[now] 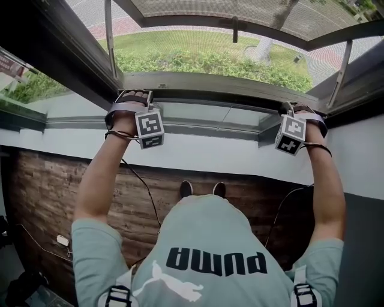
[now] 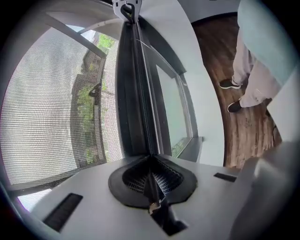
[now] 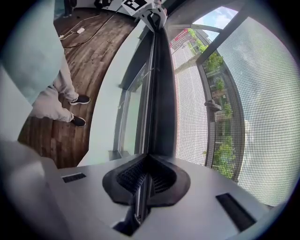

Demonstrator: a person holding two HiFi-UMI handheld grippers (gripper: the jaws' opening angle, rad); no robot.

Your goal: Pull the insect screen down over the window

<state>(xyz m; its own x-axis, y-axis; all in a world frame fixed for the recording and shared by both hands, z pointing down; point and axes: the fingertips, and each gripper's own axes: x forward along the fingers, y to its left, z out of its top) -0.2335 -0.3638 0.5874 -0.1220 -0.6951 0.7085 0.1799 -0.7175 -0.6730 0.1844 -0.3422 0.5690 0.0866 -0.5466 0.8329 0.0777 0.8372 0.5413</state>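
Note:
The insect screen is a grey mesh over the window opening, ending in a dark pull bar that runs across the head view. My left gripper holds the bar's left end and my right gripper its right end. In the left gripper view the jaws are shut on the bar's thin lip, with the mesh to the left. In the right gripper view the jaws pinch the same bar, with the mesh to the right.
Below the bar is a fixed glass pane in a grey frame above a white sill. A dark window handle shows behind the mesh. The person's shoes stand on the wooden floor, where cables lie at the left.

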